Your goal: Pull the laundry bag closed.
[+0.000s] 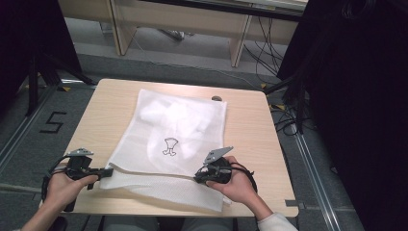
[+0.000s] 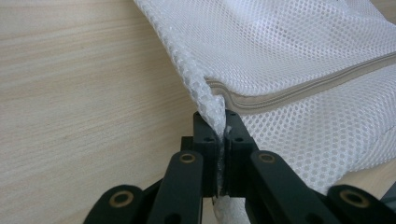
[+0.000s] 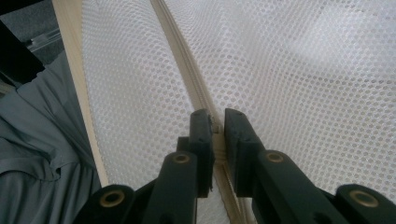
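- Mesh laundry bag (image 1: pixel 178 134): white, zippered, flat on the wooden surface (image 1: pixel 250 130) (garment inside).
- Left claw (image 2: pixel 222 135): clenched on the bag's near-left corner.
- Right claw (image 3: pixel 218 128): clamped on the zipper (image 3: pixel 187 70) line.
- Risk: thin mesh may slip from the corner grip, or snag the zipper if pulled unevenly.

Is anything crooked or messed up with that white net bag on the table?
Slightly. The white mesh laundry bag lies askew on the wooden table, and its near edge is folded back and rumpled along the zipper. The left hand-held gripper pinches its corner; the right hand-held gripper clamps the zipper. No tears or spills show.
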`<action>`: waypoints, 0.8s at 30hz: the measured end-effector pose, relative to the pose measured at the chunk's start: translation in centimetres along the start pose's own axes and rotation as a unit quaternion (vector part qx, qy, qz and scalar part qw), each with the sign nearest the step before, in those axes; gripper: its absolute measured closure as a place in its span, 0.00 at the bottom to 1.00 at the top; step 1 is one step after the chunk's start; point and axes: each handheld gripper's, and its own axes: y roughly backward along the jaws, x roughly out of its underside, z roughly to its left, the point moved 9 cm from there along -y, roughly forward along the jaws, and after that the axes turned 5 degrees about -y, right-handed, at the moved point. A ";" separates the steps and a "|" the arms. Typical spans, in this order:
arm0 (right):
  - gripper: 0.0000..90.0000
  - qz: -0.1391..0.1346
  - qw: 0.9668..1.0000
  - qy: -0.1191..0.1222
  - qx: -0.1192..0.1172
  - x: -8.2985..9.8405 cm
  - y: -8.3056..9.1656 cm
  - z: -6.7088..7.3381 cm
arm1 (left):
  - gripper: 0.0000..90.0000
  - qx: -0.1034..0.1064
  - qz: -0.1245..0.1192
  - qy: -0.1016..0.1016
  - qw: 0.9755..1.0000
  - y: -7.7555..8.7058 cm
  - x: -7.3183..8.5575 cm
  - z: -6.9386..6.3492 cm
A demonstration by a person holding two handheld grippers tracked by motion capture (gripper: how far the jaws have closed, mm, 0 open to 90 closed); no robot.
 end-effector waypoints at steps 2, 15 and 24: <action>0.92 -0.001 1.000 -0.001 -0.005 0.0 -0.2 0.1 | 0.95 0.000 0.000 0.001 1.000 0.0 0.0 0.0; 0.92 0.002 1.000 -0.004 -0.003 0.2 0.2 0.0 | 0.95 0.000 0.002 0.002 1.000 0.1 0.0 0.1; 0.92 0.000 1.000 -0.003 -0.003 0.3 0.4 -0.2 | 0.95 -0.004 -0.004 0.009 1.000 -0.1 0.0 0.0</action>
